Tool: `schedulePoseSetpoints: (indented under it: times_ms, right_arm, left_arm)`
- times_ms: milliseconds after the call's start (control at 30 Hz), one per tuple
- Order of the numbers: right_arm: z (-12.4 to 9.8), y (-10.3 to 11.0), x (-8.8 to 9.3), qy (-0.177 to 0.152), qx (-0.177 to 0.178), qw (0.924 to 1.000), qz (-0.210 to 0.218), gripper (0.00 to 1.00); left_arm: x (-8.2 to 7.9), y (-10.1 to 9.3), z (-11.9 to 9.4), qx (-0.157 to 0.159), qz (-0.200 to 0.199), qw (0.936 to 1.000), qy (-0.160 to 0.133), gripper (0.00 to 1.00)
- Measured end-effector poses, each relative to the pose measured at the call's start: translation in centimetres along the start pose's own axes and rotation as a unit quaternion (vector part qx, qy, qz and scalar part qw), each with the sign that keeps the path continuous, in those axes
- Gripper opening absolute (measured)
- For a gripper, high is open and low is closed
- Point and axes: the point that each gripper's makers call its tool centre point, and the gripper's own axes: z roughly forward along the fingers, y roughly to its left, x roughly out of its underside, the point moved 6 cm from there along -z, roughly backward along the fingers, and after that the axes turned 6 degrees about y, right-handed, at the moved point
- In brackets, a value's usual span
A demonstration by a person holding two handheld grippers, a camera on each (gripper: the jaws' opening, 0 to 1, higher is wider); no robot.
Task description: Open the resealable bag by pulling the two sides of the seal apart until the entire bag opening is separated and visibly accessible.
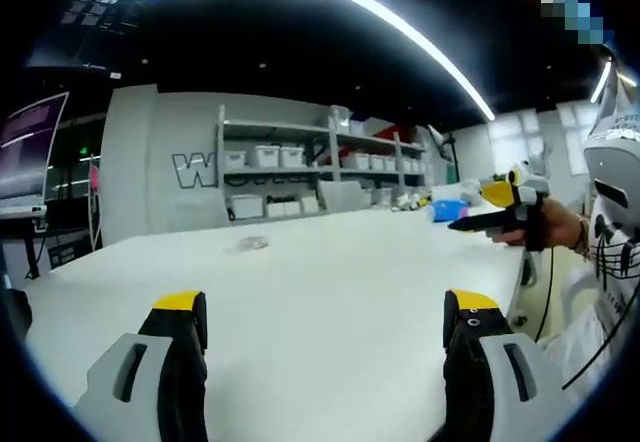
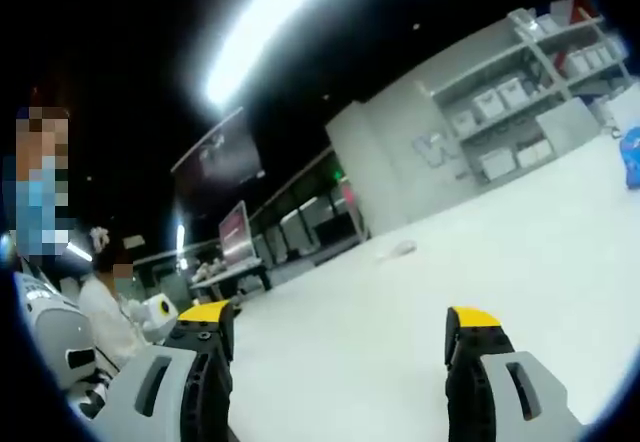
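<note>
A small clear resealable bag (image 1: 250,244) lies flat far out on the white table (image 1: 350,272). My left gripper (image 1: 325,307) is open, its yellow-tipped jaws wide apart, well short of the bag and holding nothing. In the right gripper view the same bag (image 2: 398,250) is a small pale shape on the table (image 2: 560,262), far ahead. My right gripper (image 2: 340,317) is also open and holds nothing. A hand at the right holds a black and yellow gripper (image 1: 500,217) above the table edge.
A blue object (image 1: 448,209) sits on the far right part of the table, also seen as a blue object (image 2: 632,157). Shelves with white bins (image 1: 290,157) line the back wall. A person in white (image 1: 610,262) stands at the table's right side.
</note>
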Motion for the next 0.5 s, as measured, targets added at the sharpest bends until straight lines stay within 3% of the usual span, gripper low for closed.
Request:
schedulePoseSetpoints:
  times_ms: [500]
  right_arm:
    - [-0.07, 0.04, 0.01, -0.002, -0.001, 1.0000, -0.008, 0.87]
  left_arm:
    - [0.07, -0.05, 0.02, -0.001, 0.004, 1.0000, 0.002, 0.97]
